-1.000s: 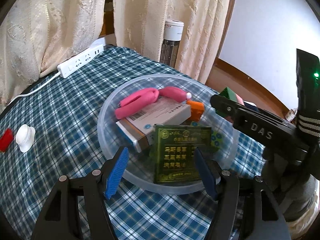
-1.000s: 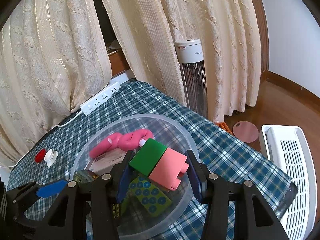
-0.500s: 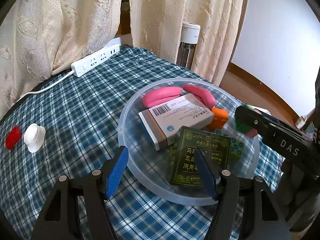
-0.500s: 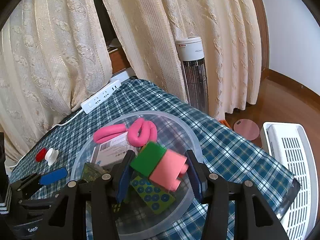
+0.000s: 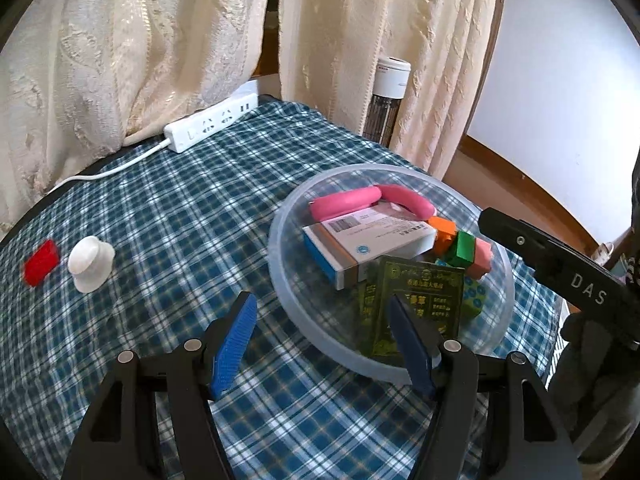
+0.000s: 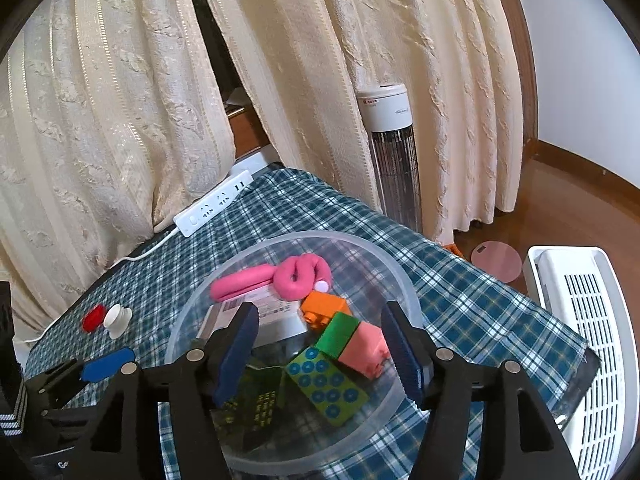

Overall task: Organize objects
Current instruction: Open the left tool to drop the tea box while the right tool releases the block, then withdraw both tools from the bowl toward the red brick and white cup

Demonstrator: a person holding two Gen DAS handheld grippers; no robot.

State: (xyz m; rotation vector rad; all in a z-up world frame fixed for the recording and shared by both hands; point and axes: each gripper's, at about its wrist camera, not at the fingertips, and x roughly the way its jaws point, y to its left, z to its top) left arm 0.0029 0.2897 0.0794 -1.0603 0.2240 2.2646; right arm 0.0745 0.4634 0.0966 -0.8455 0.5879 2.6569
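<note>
A clear plastic bowl [image 5: 280, 264] [image 6: 360, 246] on the plaid table holds a pink curved toy [image 5: 348, 204] [image 6: 296, 276], a white medicine box [image 5: 368, 240], a dark green packet [image 5: 420, 300], an orange brick [image 6: 324, 308], a green dotted block [image 6: 324, 380] and a green-and-pink brick [image 6: 356, 342] [image 5: 470, 250]. My right gripper [image 6: 320, 352] is open just above the bowl, the green-and-pink brick lying loose between its fingers. My left gripper [image 5: 320, 344] is open and empty at the bowl's near left rim.
A white knob [image 5: 91, 262] [image 6: 117, 318] and a red piece [image 5: 41, 266] [image 6: 94, 317] lie on the cloth at left. A white power strip [image 5: 212, 126] sits at the far edge by the curtains. A heater [image 6: 392, 152] and white appliance [image 6: 580, 340] stand on the floor.
My right gripper opened and let the green-and-pink brick drop into the bowl. My left gripper swung left, away from the bowl's middle.
</note>
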